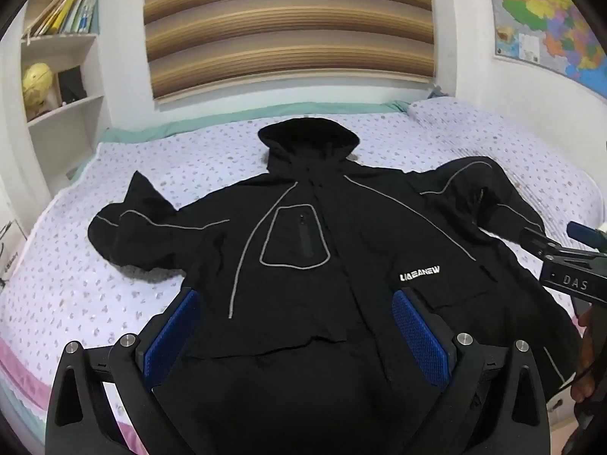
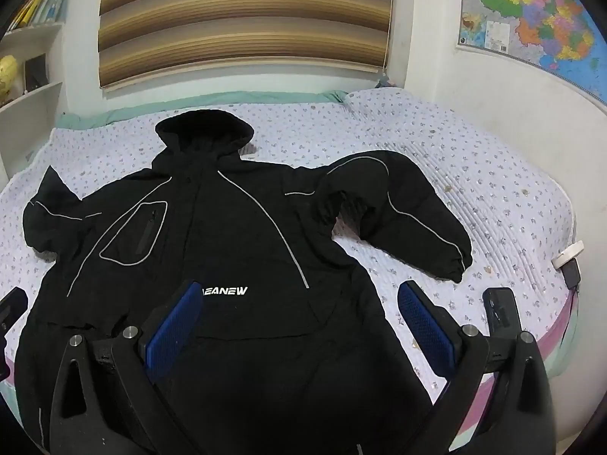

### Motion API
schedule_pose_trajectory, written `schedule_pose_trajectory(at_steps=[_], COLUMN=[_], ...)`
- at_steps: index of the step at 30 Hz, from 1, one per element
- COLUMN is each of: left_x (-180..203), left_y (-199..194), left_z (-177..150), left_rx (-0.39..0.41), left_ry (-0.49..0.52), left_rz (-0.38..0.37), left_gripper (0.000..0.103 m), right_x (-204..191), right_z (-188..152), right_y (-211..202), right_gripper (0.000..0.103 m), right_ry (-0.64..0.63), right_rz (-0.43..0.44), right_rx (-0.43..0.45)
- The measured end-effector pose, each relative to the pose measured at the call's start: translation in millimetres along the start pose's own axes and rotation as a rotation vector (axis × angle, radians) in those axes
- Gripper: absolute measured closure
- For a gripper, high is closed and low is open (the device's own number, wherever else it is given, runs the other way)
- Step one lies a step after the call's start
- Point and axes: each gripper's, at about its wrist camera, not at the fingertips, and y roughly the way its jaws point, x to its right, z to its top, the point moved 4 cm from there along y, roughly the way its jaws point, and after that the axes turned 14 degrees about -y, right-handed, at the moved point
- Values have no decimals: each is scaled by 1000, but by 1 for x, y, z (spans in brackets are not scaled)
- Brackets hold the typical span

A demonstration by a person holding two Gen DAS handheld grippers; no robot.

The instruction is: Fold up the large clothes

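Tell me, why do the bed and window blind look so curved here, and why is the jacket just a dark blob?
Left wrist view: the fisheye lens bows the blind and bed, with dark corners. Right wrist view: same bending, so the map curves too; soft, even light leaves the black jacket with little fold detail, only grey piping and white lettering showing.

We read "LIAEANEW" in white on the black jacket chest; "DAS" on the right gripper body.
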Motion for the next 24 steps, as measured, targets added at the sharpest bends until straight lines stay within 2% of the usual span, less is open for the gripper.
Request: schedule_pose_trajectory(at_steps=[11,24], left_x=[7,6], left_y=[-2,4], left_z=[-4,-5], left_rx=[2,-3], left_ry=[17,-4], left_rz=[-30,-19], left_gripper=[2,2], right_x=[2,6], right_z=[-4,-6], right_y=[10,15], right_gripper=[0,0], right_ry=[13,31], right_rz=[6,1], right_rx=[-29,-50])
